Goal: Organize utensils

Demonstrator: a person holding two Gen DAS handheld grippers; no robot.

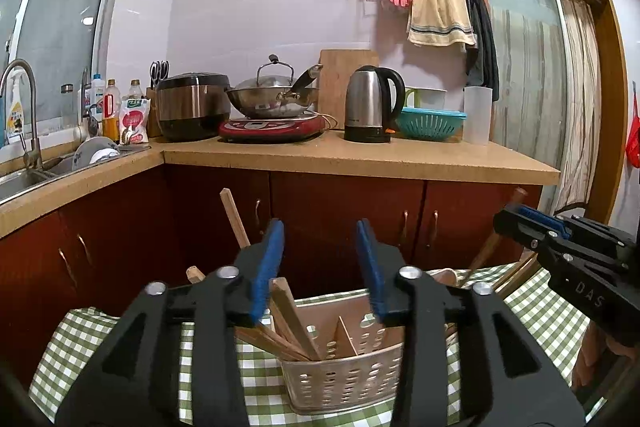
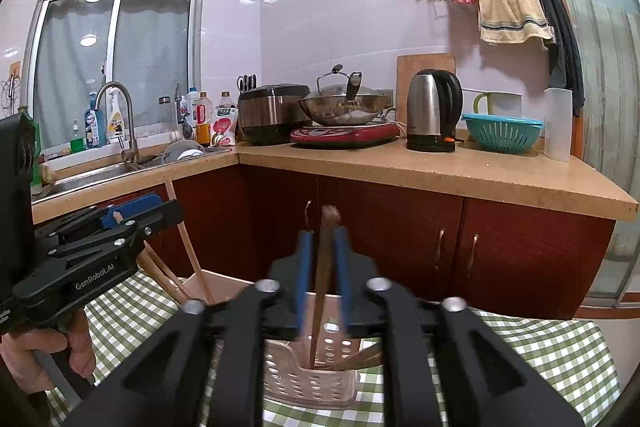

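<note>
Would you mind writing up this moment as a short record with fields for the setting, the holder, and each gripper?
setting: table with green checked cloth, facing a kitchen counter
holder: perforated plastic utensil holder with compartments, standing on the cloth
contents: light wooden chopsticks leaning to the left side of it
left gripper: open above the holder, nothing between the pads
right gripper: a dark wooden utensil stands between its pads, lower end in the holder; a small gap shows each side
</note>
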